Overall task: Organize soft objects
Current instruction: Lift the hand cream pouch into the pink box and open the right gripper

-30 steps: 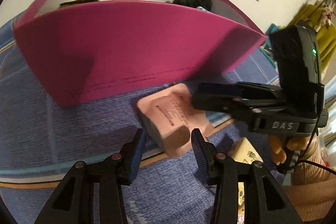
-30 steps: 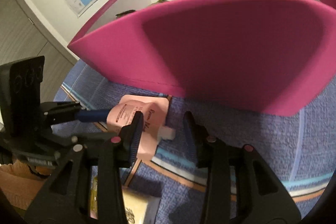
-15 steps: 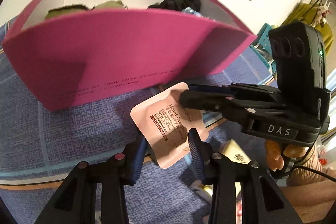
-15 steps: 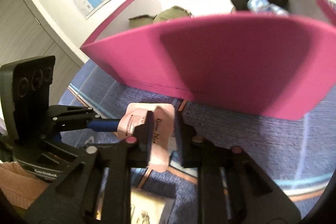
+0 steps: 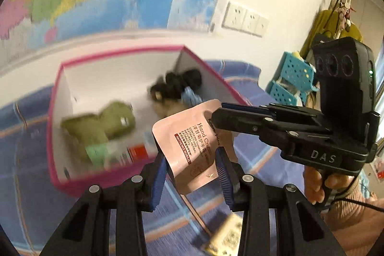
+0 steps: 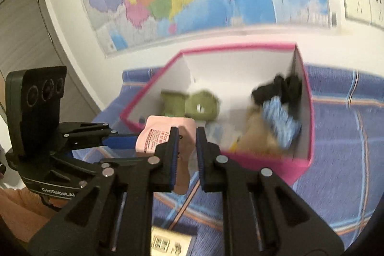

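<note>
Cloth: a blue woven cloth with pale and orange stripes (image 5: 36,160) is being used as the work surface; everything rests on it or is held above it.

Box: an open rectangular box, magenta outside and white inside (image 5: 60,126), is standing at the far side of the cloth, just beyond both tongs.

Box contents: an olive-green soft bundle (image 5: 100,121) is lying at the left of the box, a black soft item (image 5: 177,83) with a blue-and-white piece at the far right; other items are too blurred to name.

Pouch: a flat pale-pink hand-cream sachet with red and black print (image 5: 192,143) is being held in the air, near the box's front wall and just right of it.

Left gripper (image 5: 190,178): it is clenched on the pouch's lower part, blue pads pressing both sides.

Right gripper (image 6: 186,155): it is clenched on the pouch's other end, pads pressed onto the pouch.

Handling, as judged: the pouch is likely to be light, pliable and smooth-skinned, so sagging or slipping is to be expected.

Hold, as judged: the flat sealed edges are best pinched, not the filled middle.
</note>
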`<state>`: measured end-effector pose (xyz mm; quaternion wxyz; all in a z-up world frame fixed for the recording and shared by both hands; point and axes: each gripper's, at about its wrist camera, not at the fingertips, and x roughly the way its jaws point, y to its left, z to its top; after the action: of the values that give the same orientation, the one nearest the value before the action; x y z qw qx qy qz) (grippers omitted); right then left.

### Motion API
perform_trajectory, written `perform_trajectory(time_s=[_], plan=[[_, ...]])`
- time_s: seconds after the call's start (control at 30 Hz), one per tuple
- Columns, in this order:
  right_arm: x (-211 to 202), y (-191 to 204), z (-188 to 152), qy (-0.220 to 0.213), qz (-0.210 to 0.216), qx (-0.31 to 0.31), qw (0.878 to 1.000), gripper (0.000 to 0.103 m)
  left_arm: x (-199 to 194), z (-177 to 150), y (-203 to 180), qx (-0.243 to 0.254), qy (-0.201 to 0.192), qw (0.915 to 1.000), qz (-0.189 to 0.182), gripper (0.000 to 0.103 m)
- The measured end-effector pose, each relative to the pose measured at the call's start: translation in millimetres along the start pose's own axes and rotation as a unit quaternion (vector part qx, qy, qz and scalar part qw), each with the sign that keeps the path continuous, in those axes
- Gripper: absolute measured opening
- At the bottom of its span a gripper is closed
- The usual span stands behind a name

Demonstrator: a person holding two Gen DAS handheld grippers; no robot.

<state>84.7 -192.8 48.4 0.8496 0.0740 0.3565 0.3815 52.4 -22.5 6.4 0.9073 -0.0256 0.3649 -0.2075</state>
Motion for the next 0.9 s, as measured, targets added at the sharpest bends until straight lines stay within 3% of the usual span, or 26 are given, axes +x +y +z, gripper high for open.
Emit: perform_trajectory(time_s=[0.3, 0.6, 0.7, 0.9], plan=[[33, -18, 33, -0.007, -0.015, 0.007, 1.0, 0.017, 30, 31, 28, -0.04, 0.005, 0.9991, 0.012, 0.04], [67, -42, 24, 0.043, -0.035, 0.036, 0.998, 0.02, 64, 24, 50, -0.078, 0.047, 0.9955, 0.028, 0.042], [67, -46, 21, 0.046, -0.056, 0.037, 0.997, 0.022, 59, 21, 55, -0.087, 0.038, 0.995, 0.03, 0.043], [39, -47, 12, 0.023, -0.052, 0.039, 0.998, 0.026, 31, 10, 49, -0.072, 0.009, 0.9968, 0.034, 0.049]])
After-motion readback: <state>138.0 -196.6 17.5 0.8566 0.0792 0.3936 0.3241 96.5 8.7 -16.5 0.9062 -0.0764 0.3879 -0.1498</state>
